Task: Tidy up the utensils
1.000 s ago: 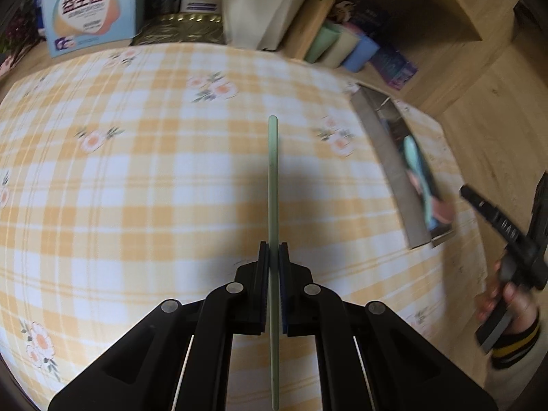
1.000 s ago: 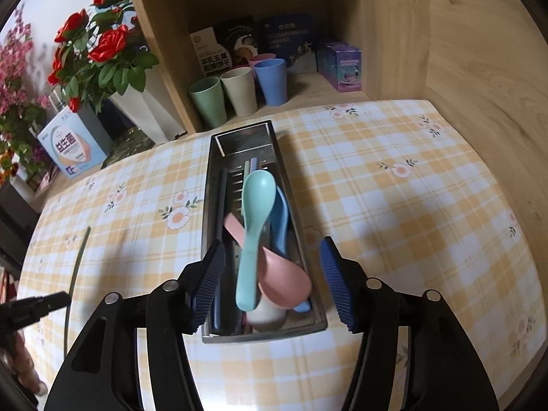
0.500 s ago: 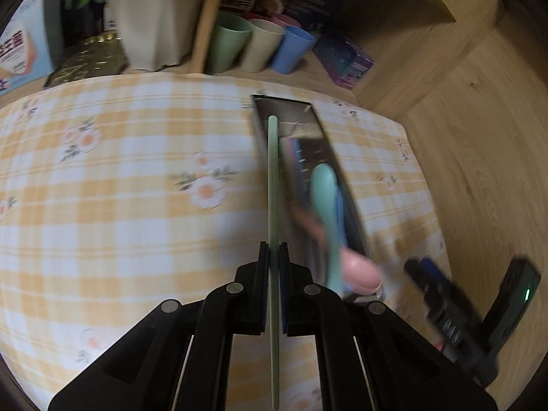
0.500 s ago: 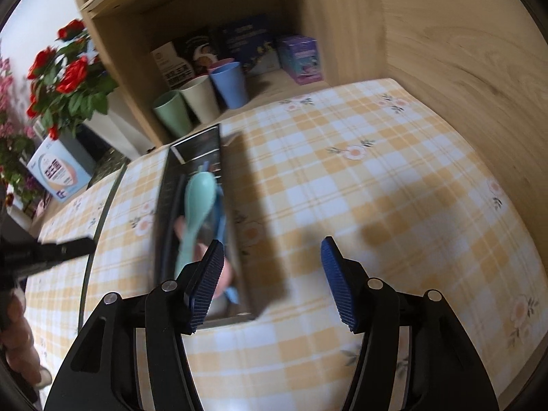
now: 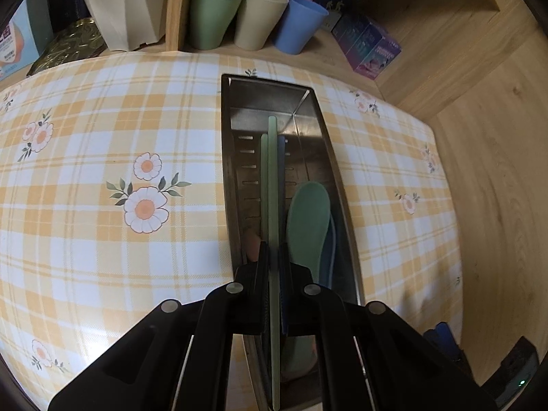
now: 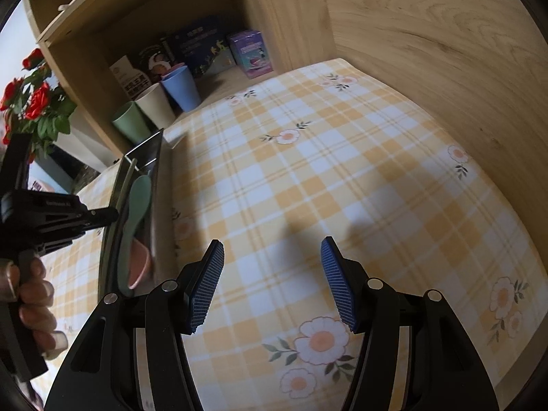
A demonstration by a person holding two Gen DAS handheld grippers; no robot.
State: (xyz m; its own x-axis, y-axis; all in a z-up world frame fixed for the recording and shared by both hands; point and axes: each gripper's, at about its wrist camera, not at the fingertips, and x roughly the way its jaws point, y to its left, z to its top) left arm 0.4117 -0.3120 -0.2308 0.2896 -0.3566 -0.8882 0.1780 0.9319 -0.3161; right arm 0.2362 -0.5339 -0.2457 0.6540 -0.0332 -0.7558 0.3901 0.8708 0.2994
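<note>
My left gripper (image 5: 273, 267) is shut on a long pale green chopstick (image 5: 272, 178), which runs lengthwise above the steel utensil tray (image 5: 310, 102). In the tray lie a second green chopstick (image 5: 263, 171), a dark blue one (image 5: 281, 157), a green spoon (image 5: 308, 219) over a blue spoon (image 5: 331, 243), and something pink near the gripper. In the right wrist view the left gripper (image 6: 102, 217), held by a hand (image 6: 32, 294), hovers over the tray (image 6: 156, 185), where the green spoon (image 6: 138, 202) and a pink spoon (image 6: 138, 267) show. My right gripper (image 6: 272, 281) is open over bare tablecloth, right of the tray.
A yellow plaid tablecloth with flowers (image 5: 102, 178) covers the table. At the back a wooden shelf holds green (image 5: 212, 13), beige (image 5: 257, 17) and blue cups (image 5: 298, 24) plus a purple box (image 5: 373, 48). A white vase (image 5: 123, 3) and red flowers (image 6: 34, 102) stand left. A wooden wall (image 6: 445, 68) bounds the right.
My left gripper carried the green chopstick rightwards from the open tablecloth to above the tray. The right gripper swung away from over the tray to the cloth on its right, still open.
</note>
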